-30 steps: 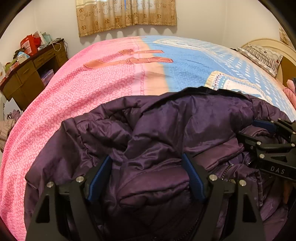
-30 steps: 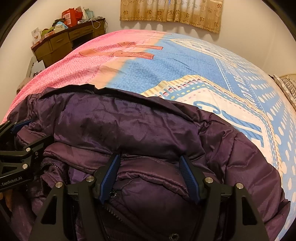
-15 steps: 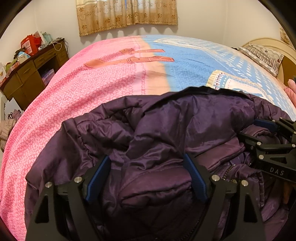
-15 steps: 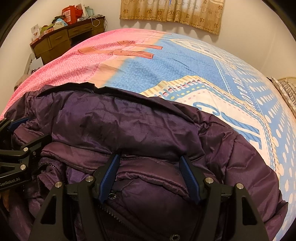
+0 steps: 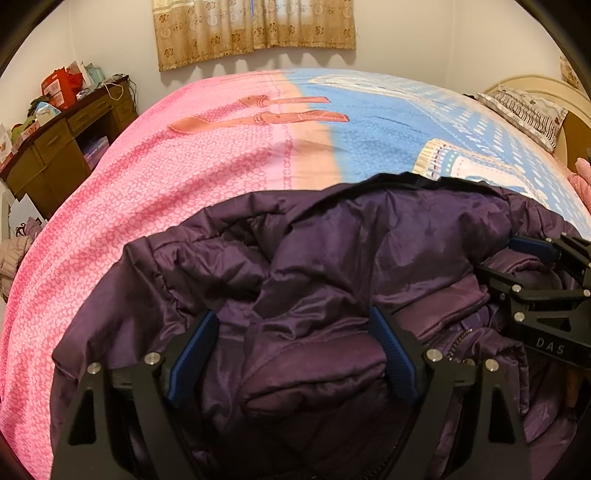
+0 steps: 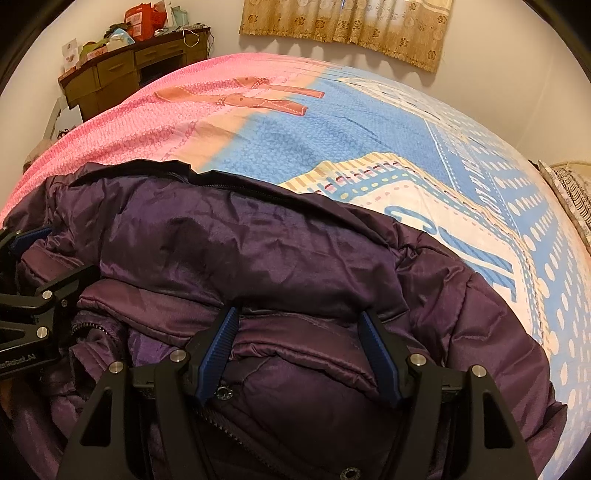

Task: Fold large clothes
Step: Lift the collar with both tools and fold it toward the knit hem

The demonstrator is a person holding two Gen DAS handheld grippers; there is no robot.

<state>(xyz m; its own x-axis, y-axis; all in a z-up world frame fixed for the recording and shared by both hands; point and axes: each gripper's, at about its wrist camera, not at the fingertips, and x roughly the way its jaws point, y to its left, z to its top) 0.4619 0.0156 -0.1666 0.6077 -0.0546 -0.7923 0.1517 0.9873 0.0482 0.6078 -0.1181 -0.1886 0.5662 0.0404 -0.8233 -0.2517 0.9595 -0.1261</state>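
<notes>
Little has changed over the last second: the left tool [image 5: 295, 354] and right tool [image 6: 301, 354] still sit side by side, each with its jaws spread wide around a puffy fold of the one purple jacket [image 5: 332, 258] without pinching it. Two tools, one jacket (bunched at the near edge of the bed [image 5: 184, 166]), one pillow [image 5: 524, 110], one curtain [image 5: 255, 29]. The bed wears a pink and blue printed cover, with a cluttered wooden bench [image 5: 62, 136] against the pale wall.
</notes>
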